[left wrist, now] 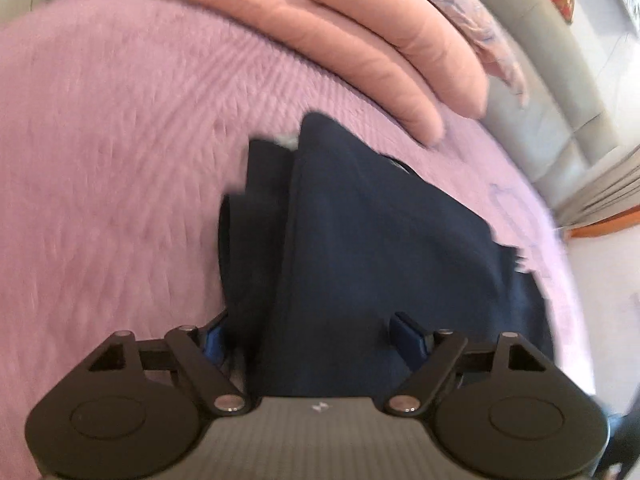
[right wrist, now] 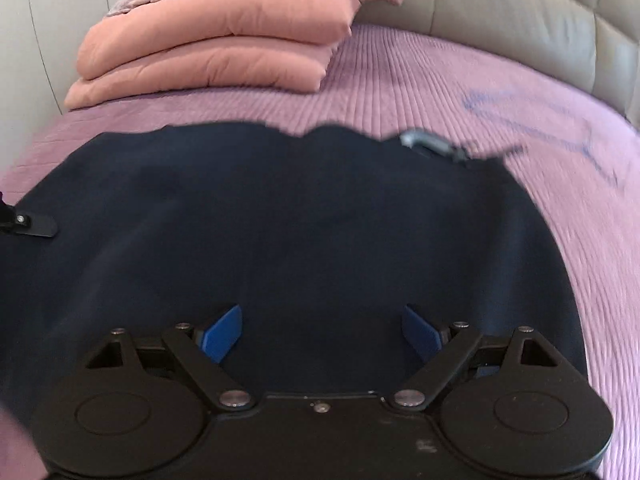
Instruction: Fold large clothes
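A dark navy garment (left wrist: 380,220) lies folded lengthwise on the purple bedspread (left wrist: 120,160). My left gripper (left wrist: 312,338) hangs low over its near end, jaws wide, with a thick fold of the cloth between the blue pads (left wrist: 408,336); no pinch shows. In the right wrist view the same garment (right wrist: 300,220) spreads wide and flat, with a grey patch (right wrist: 432,144) at its far edge. My right gripper (right wrist: 322,334) stands open just above the cloth, nothing between its blue pads (right wrist: 222,334). A black finger of the other gripper (right wrist: 28,224) shows at the left edge.
A stack of folded pink quilts (right wrist: 220,48) sits at the far side of the bedspread (right wrist: 440,80), also seen as the pink quilts (left wrist: 340,40) in the left wrist view. A beige padded headboard (right wrist: 520,20) runs behind. Pale wardrobe doors (right wrist: 24,40) stand at the left.
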`<state>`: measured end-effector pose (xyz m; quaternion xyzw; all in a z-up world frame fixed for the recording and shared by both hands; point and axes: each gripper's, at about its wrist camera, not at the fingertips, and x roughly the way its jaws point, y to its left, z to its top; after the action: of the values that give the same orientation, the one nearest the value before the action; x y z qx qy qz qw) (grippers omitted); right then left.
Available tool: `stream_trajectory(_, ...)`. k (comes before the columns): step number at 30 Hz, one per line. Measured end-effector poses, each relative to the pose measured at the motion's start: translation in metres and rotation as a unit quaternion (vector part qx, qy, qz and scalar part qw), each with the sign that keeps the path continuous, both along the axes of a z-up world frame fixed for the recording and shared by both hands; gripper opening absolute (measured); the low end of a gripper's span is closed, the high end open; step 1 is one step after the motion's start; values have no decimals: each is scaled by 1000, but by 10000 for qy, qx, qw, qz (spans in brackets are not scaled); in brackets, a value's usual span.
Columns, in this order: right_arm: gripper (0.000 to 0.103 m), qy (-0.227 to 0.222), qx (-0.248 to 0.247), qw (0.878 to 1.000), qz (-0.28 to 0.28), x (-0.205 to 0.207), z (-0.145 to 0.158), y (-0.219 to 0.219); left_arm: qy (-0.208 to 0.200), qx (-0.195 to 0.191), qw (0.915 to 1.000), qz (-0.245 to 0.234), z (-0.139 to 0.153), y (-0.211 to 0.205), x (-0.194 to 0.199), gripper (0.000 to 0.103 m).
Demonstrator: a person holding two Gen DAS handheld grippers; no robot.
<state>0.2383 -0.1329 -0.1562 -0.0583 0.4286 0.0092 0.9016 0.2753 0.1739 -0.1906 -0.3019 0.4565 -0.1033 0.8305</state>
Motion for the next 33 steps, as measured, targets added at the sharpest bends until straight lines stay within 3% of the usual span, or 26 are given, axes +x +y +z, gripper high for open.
stream_trajectory(3,102,-135,-191,9995,190,-34,0,10,109,-574,9980,-236,-6,2,-17,81)
stream_trajectory(6,102,-369,-475,9978,268,-57,-5,18,73,-505,9976,-463,-7,-4,-25,80)
stream_trajectory(11,102,-301,-319,9990,120,-55,-10,15,156,-655,9974,-242,-12,-8,-14,80)
stream_trajectory(13,102,-298,-291,9990,141,-55,-10,13,109,-732,9972,-139,-16,-9,-10,73)
stream_trajectory(14,102,-344,-302,9988,158,-56,-11,13,101,-694,9975,-70,-17,-9,-7,58)
stream_trajectory(17,102,-527,-424,9974,230,-60,-17,15,47,-481,9987,-139,-20,-16,1,41)
stream_trajectory(20,102,-584,-407,9972,233,-61,-19,15,-92,750,9960,-475,5,-50,3,30)
stream_trajectory(21,102,-588,-388,9972,232,-62,-19,14,-158,975,9938,-512,18,-61,2,27)
stream_trajectory(24,102,-591,-249,9978,154,-62,-19,11,-629,890,9919,-656,59,-82,1,26)
stream_trajectory(27,102,-626,-71,9980,88,-64,-20,6,-919,816,9862,-1110,94,-116,8,26)
stream_trajectory(33,102,-620,1146,9914,-133,-68,-22,-34,-1148,847,9730,-1813,112,-199,16,26)
